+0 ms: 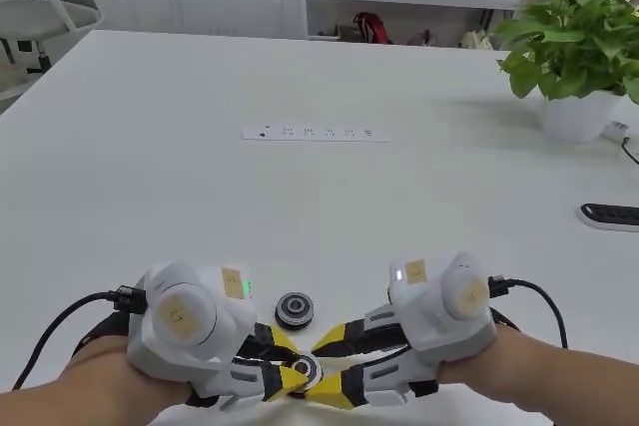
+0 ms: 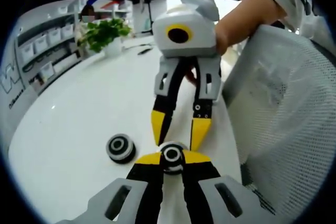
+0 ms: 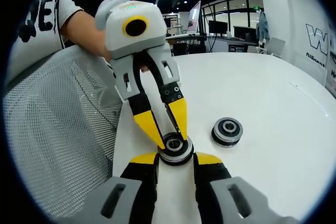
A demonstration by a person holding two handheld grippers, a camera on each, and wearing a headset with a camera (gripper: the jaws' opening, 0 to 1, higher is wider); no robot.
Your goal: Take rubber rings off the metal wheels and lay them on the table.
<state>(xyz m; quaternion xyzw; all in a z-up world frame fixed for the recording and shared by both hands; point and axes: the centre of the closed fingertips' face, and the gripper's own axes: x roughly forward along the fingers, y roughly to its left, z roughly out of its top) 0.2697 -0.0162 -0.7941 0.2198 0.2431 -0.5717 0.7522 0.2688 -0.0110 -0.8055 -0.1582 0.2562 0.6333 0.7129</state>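
Pinching from 9 o'clock, the left gripper (image 1: 290, 366) clamps a round, shiny metal wheel (image 1: 305, 370) with a black rubber ring (image 3: 176, 161), the right gripper (image 1: 327, 366) pinching it from 3 o'clock, a second wheel (image 1: 295, 309) at 12 o'clock on the smooth white table (image 1: 319, 207).

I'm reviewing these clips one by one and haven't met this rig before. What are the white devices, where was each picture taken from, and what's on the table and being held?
A person holds two white handheld grippers with yellow-and-black jaws. The head view comes from a headset camera looking down; each gripper view comes from a camera riding on that gripper. The left gripper and right gripper face each other, both closed on one small metal wheel with a black rubber ring. A second ringed wheel lies loose on the white table, with a flat white power strip and a green potted plant farther back.
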